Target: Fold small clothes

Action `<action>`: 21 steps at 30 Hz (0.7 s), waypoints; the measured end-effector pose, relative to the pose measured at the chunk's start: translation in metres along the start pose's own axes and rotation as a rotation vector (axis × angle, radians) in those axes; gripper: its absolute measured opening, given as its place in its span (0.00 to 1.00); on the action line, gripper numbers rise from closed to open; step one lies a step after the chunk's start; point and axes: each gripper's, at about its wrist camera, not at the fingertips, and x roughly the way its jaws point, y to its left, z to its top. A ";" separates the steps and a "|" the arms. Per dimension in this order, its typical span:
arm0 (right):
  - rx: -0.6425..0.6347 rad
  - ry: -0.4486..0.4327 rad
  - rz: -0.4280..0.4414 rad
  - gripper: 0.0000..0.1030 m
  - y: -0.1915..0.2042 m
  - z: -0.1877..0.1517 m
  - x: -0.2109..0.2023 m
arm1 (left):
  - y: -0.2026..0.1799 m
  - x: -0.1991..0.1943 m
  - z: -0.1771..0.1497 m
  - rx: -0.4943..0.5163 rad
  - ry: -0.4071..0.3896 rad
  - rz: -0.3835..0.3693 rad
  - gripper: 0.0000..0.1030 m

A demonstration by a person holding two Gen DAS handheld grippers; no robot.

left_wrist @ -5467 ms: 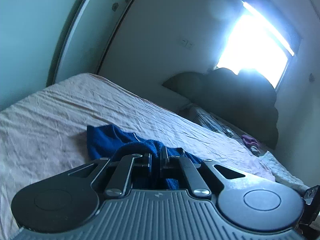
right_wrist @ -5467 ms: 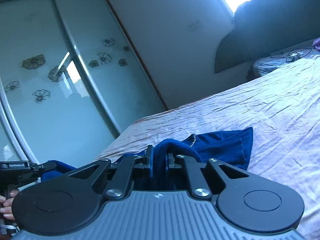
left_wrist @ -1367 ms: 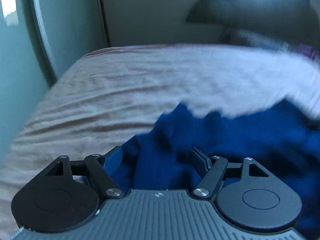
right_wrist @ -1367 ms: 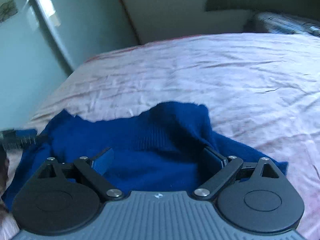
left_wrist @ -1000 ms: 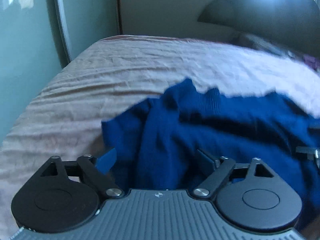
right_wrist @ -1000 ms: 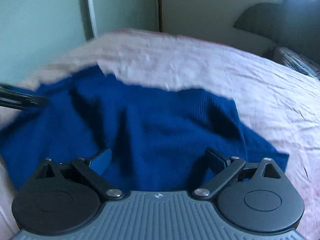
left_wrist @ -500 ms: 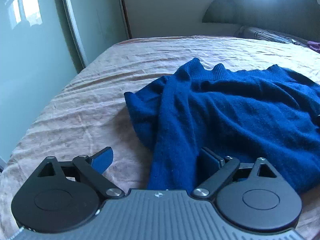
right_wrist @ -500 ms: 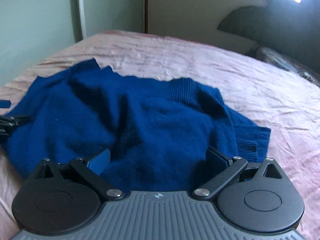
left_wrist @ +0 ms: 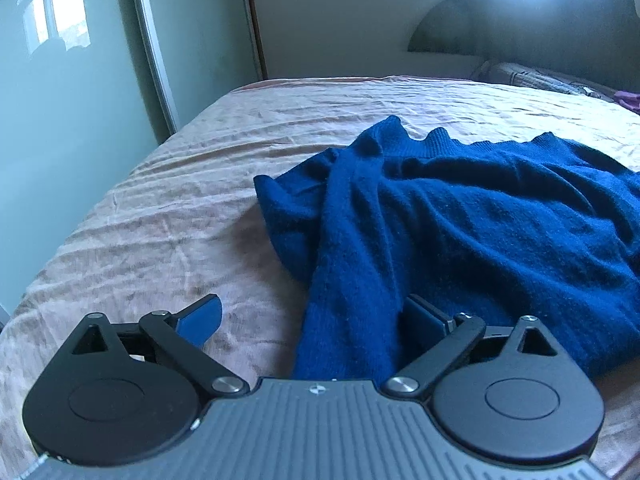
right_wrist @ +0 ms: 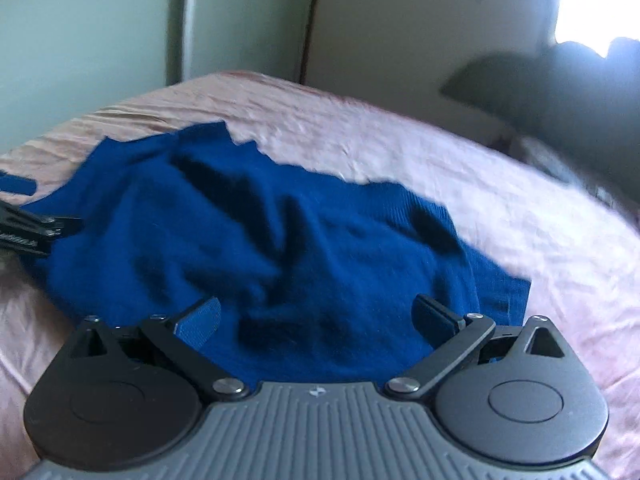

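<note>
Left wrist: blue sweater (left_wrist: 460,216), pink bedsheet (left_wrist: 160,208), wardrobe door (left_wrist: 60,80)

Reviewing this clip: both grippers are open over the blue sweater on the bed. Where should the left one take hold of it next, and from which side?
Probably the sleeve, which runs from the sweater straight toward the left gripper and already lies between its open jaws. Come in low and straight ahead along the bed, closing across the sleeve's width near its nearer end; it lies as a narrow raised band, easier to pinch than the flat body.

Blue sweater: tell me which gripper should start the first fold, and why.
Left. The left gripper is open with the blue sweater's bunched sleeve between its fingers; the open right gripper only faces flat body fabric.
</note>
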 end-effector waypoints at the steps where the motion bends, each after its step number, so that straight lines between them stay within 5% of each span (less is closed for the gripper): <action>1: -0.029 -0.014 -0.003 0.99 0.008 0.001 -0.004 | 0.000 -0.001 -0.001 -0.001 0.000 -0.001 0.96; 5: -0.128 -0.058 0.026 0.99 0.038 0.002 -0.015 | 0.001 -0.006 -0.003 0.014 -0.003 -0.016 0.93; 17: -0.380 -0.135 0.100 0.99 0.119 -0.005 -0.028 | 0.012 -0.025 -0.010 -0.005 0.044 -0.201 0.16; 21: -0.414 -0.137 0.123 0.99 0.134 -0.012 -0.028 | 0.013 -0.031 -0.015 0.009 0.045 -0.230 0.09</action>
